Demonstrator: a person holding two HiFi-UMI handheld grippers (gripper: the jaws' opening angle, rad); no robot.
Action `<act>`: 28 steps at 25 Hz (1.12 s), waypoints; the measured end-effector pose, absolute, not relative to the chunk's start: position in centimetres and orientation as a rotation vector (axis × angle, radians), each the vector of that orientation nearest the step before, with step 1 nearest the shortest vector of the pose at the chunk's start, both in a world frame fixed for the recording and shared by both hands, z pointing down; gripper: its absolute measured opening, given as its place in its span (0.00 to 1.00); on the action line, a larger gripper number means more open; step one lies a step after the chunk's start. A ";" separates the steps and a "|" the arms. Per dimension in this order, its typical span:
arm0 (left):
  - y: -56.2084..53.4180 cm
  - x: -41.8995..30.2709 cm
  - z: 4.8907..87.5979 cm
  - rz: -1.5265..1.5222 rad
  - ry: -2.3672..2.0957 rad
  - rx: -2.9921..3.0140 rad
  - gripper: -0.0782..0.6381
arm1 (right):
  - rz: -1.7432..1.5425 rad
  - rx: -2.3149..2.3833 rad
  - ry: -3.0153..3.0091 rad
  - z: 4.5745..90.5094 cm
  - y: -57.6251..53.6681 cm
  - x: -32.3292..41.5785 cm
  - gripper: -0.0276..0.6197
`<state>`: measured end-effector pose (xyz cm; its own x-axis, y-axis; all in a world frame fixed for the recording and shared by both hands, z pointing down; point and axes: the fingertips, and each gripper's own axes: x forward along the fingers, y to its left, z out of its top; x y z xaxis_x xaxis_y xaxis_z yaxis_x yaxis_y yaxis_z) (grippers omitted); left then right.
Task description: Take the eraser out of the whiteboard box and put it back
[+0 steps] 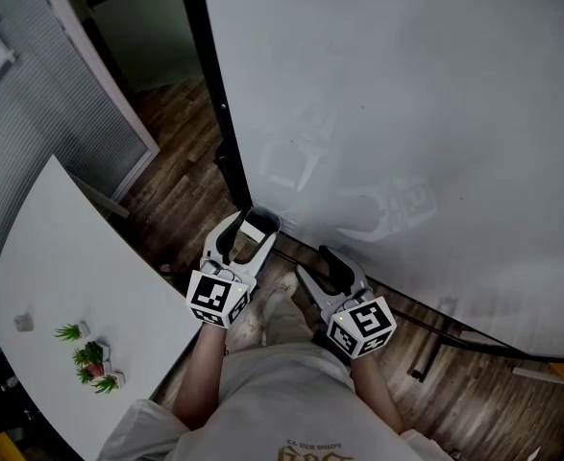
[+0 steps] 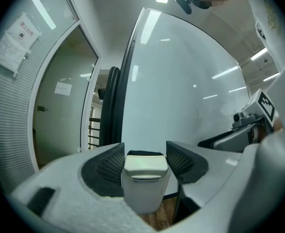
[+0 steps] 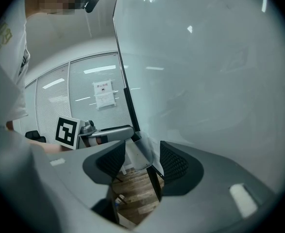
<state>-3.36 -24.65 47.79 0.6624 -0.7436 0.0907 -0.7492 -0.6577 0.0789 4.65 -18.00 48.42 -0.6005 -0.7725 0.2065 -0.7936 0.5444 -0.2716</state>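
Two tools face the whiteboard (image 1: 406,113). The left tool (image 2: 144,155) clamps the white eraser (image 2: 143,176) near the board's lower left corner. Just beside it, the right tool (image 3: 142,159) holds its jaws apart, gripping nothing.

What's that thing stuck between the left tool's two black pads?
The white eraser sits there, gripped by the left tool. The left gripper view shows it best.

You are gripping the white eraser (image 2: 142,178) between your left gripper's (image 2: 144,153) pads, facing the whiteboard (image 2: 181,81), while your right gripper (image 2: 249,123) is hovering at the right edge.
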 end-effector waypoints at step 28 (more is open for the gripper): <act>-18.1 -4.2 42.1 -0.084 -1.276 2.830 0.35 | 0.400 1.481 -2.710 45.3 -13.6 5.9 0.36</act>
<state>-4.24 -18.09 42.06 0.6610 -0.7496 -0.0340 -0.7477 -0.6617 0.0553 5.86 -13.62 45.27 -0.5472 -0.8241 0.1463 -0.8313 0.5145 -0.2104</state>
